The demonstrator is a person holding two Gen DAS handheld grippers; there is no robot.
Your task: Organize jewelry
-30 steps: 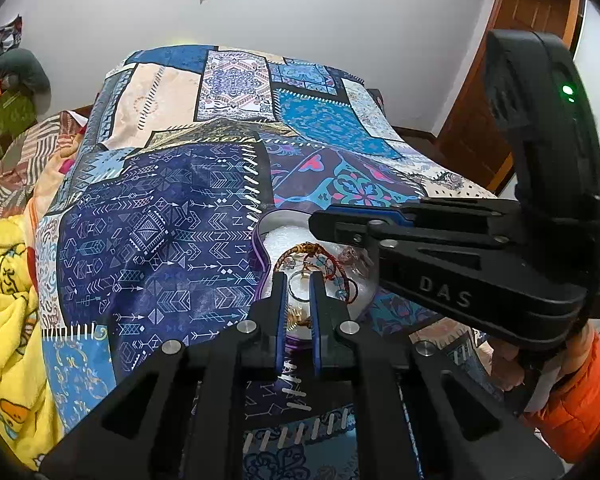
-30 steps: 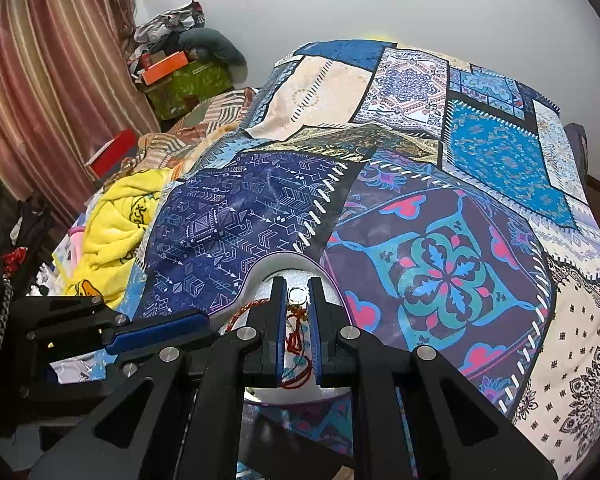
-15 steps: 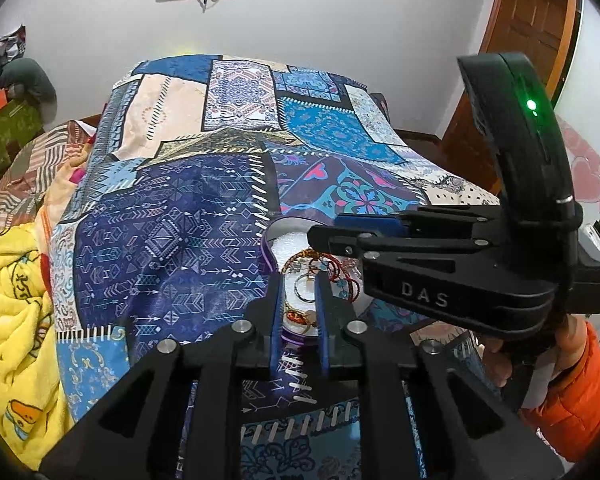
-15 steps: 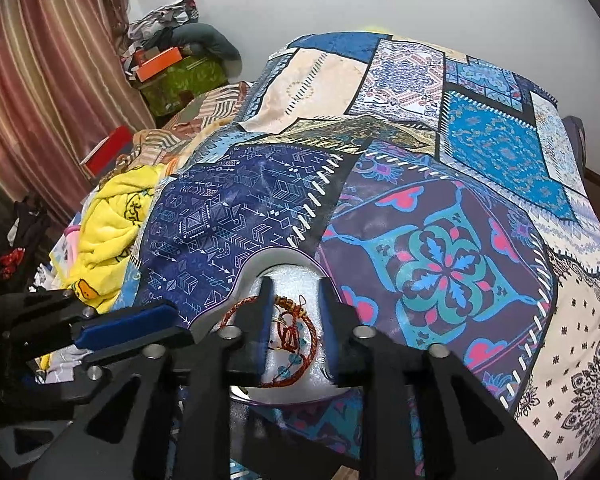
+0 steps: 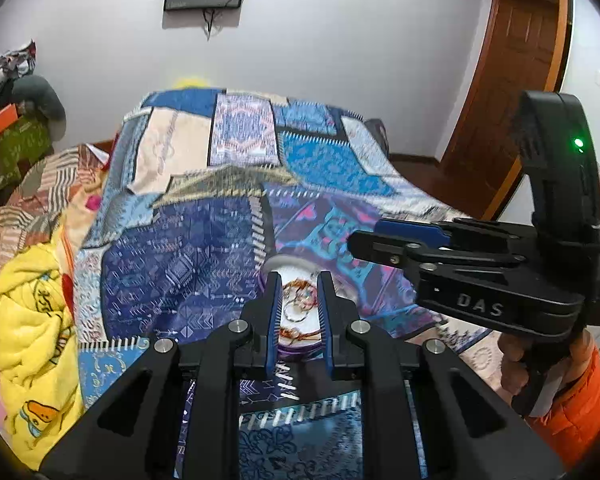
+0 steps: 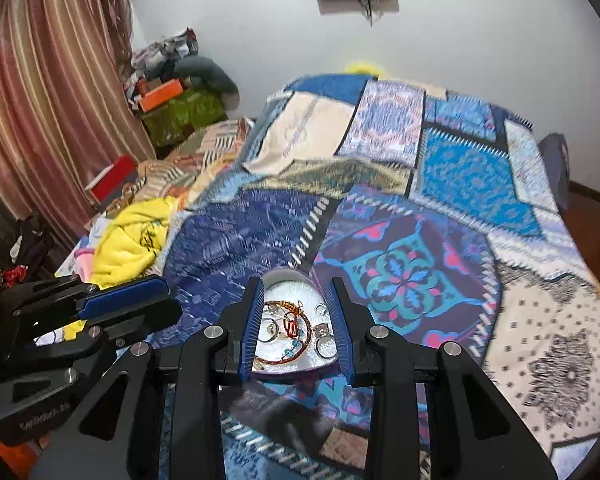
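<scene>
A white tray (image 6: 284, 275) with a purple rim lies on the patchwork quilt and holds a red-brown beaded bracelet (image 6: 300, 350) and several rings. My right gripper (image 6: 296, 292) hangs above it. Its jaws are opening and nothing is between them. In the left wrist view the same tray (image 5: 283, 266) and its jewelry (image 5: 300, 298) show between the blue pads of my left gripper (image 5: 299, 292), which is narrowly open, empty and above the tray. The right gripper (image 5: 384, 236) reaches in from the right there. The left gripper (image 6: 140, 300) shows at the left of the right wrist view.
The quilt (image 6: 420, 240) covers the whole bed. A yellow blanket (image 5: 28, 320) is bunched at its left edge. Boxes and clothes (image 6: 172, 96) are piled by a striped curtain (image 6: 40, 100). A wooden door (image 5: 512, 80) stands at the right, and a hand in an orange sleeve (image 5: 572, 392) holds the right gripper.
Both grippers have lifted away from the tray, and their jaws have parted from nearly shut. The jewelry stays in the tray. The views now show more of the wall.
</scene>
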